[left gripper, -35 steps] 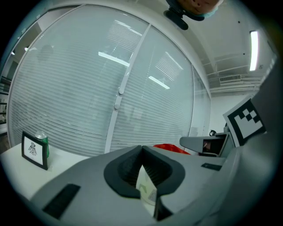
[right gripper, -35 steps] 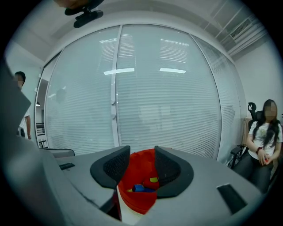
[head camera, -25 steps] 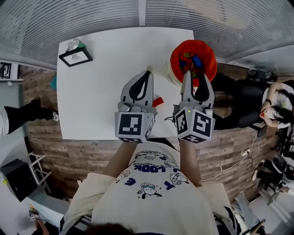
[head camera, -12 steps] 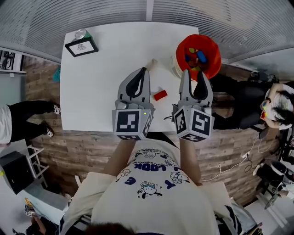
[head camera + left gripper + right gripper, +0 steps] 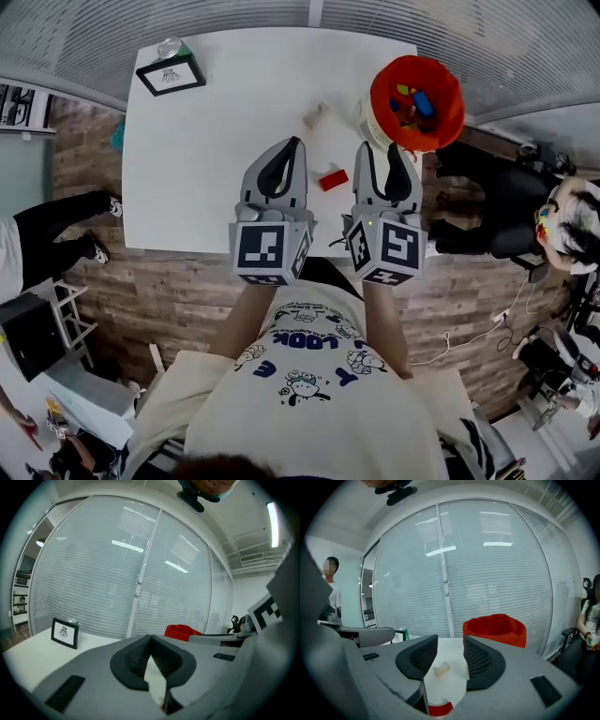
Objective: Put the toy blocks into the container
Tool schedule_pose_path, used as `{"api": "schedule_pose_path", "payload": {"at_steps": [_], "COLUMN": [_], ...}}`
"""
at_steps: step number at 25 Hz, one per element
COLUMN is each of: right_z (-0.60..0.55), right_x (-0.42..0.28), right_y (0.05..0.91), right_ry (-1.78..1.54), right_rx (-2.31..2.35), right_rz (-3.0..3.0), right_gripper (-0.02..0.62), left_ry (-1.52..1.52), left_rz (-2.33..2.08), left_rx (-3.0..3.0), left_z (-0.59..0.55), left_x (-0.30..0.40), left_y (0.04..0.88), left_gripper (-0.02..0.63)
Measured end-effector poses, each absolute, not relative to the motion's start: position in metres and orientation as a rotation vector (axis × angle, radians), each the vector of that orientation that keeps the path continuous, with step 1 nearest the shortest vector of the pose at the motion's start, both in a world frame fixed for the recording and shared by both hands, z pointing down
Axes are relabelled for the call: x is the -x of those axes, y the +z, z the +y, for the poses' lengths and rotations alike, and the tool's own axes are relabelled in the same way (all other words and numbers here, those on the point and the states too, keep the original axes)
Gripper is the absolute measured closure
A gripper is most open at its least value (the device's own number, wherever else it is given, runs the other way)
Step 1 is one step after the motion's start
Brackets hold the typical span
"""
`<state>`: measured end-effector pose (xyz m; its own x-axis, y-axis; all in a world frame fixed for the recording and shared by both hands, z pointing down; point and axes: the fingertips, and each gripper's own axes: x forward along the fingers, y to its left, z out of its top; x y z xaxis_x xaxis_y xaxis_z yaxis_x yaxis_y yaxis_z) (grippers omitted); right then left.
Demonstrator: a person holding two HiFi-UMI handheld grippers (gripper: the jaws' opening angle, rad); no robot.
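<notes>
An orange-red container [image 5: 444,120] with several coloured blocks inside stands at the table's far right corner; it also shows in the right gripper view [image 5: 494,629]. A red block [image 5: 332,179] lies on the white table [image 5: 216,159] between the two grippers. A cream block [image 5: 317,115] lies farther out, left of the container. My left gripper [image 5: 296,142] is shut with nothing in it, just left of the red block. My right gripper [image 5: 381,150] is open and empty, short of the container. Through its jaws I see the cream block [image 5: 441,669] and, low down, the red block [image 5: 439,709].
A black picture frame [image 5: 169,75] and a can [image 5: 170,47] stand at the table's far left corner. A seated person [image 5: 525,211] is just right of the table, near the container. Another person's legs [image 5: 56,234] show at the left. Window blinds run behind the table.
Both grippers have drawn back from the container toward the table's near edge. The red block, earlier half hidden by the left gripper, now lies in plain view between them.
</notes>
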<state>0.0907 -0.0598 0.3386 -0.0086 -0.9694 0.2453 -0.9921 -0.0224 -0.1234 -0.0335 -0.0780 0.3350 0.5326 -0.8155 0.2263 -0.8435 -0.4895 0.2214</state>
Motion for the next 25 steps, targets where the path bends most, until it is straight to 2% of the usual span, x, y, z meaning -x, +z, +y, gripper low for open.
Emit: {"api": "schedule_pose_path", "payload": {"at_steps": [25], "right_z": [-0.027], "right_x": [-0.051], "right_y": [0.439], "right_ry": [0.648], "right_rx": [-1.879], "right_rz": [-2.107], "right_gripper": [0.400], "left_ry": [0.274], "left_rz": [-1.363], "left_rx": [-2.338], "left_z": [-0.045], "left_x": [0.047], "left_y": [0.400], "left_gripper": [0.580]}}
